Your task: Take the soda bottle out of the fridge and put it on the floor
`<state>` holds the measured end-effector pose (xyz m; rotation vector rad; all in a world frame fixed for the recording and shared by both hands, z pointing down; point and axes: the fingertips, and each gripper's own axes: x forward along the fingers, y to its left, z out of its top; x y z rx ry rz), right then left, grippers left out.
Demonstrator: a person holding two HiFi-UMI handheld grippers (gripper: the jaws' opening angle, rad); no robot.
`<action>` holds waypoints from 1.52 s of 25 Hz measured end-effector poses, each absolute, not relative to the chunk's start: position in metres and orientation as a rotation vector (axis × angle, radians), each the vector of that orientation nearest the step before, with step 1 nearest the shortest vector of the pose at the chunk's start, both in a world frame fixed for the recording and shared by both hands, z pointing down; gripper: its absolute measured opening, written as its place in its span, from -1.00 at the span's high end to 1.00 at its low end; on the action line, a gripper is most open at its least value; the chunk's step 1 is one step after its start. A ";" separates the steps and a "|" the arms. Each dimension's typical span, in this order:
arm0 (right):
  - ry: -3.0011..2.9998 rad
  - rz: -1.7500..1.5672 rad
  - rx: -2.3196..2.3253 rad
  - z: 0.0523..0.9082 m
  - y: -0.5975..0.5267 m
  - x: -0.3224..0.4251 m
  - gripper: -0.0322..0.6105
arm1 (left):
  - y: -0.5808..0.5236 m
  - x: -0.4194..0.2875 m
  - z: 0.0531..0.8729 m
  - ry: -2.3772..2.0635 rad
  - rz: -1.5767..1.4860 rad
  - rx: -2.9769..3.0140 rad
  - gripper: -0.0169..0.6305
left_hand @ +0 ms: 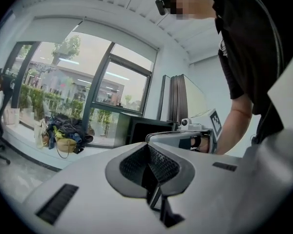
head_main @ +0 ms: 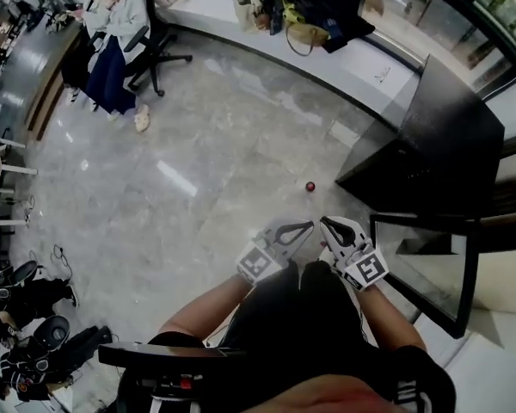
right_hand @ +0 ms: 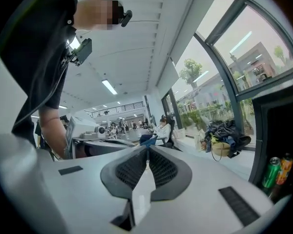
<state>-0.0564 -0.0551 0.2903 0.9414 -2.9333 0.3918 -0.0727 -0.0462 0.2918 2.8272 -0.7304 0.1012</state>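
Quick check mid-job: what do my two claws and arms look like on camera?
The left claw and right claw match: pale grey shells, black ribbed pads, and a cube of black-and-white square markers on each. No cables show. The arms come out of short black sleeves.

Fridge (right_hand: 276, 116): on my right; drinks (right_hand: 271, 172) inside
Bags (head_main: 305, 24): on the ledge (head_main: 206, 11) ahead of me
Seated person (head_main: 112, 33): far left; on a chair (head_main: 155, 46)

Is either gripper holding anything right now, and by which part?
Nothing is held: the left gripper and the right gripper both have their jaws shut together, with nothing between them.
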 end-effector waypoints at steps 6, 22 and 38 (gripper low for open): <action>-2.952 0.308 0.881 0.229 -0.027 -0.049 0.86 | -0.027 -0.075 0.240 -0.736 0.086 2.827 0.94; -3.015 0.191 0.910 0.144 -0.017 -0.044 0.86 | -0.021 -0.072 0.156 -0.768 0.016 2.866 0.94; -3.024 0.067 0.973 0.124 -0.039 -0.057 0.86 | -0.043 -0.079 0.130 -0.847 -0.110 2.918 0.94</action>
